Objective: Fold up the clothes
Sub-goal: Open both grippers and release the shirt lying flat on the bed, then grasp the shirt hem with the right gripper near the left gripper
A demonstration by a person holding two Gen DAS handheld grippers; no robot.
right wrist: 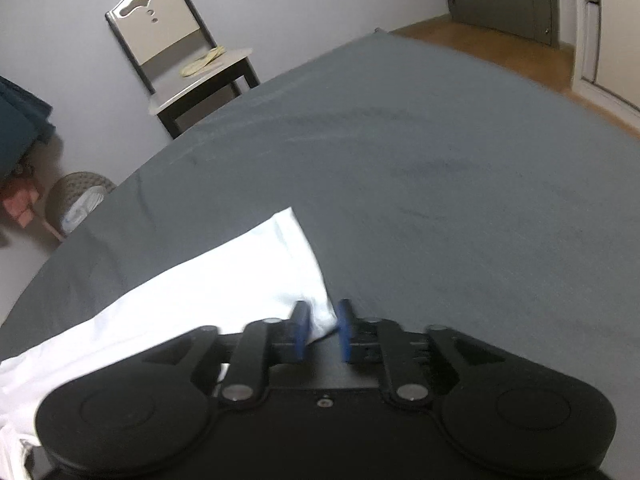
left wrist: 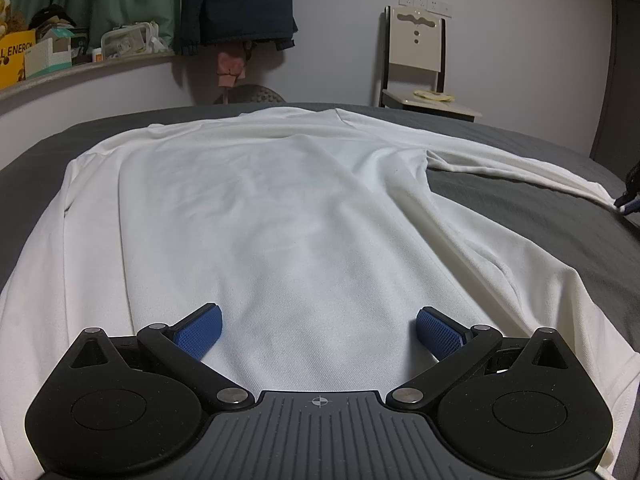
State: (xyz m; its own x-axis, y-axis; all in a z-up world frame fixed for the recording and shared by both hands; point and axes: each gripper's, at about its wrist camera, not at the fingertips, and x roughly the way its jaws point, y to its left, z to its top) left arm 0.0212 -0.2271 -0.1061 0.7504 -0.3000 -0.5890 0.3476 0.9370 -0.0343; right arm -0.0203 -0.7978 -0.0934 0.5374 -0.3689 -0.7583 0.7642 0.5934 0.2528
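Observation:
A white long-sleeved shirt lies flat on a grey bed, hem near me, collar far. Its left side is folded in over the body. Its right sleeve stretches out to the right. My left gripper is open, its blue pads wide apart just above the hem area, holding nothing. My right gripper has its pads narrowly apart around the cuff corner of the sleeve; whether they pinch the cloth is unclear. The right gripper's tip also shows at the sleeve end in the left wrist view.
A chair with a yellowish item on its seat stands against the far wall. A dark jacket hangs at the back. A cluttered shelf runs along the left. A woven basket sits on the floor. Bare grey bed lies right of the sleeve.

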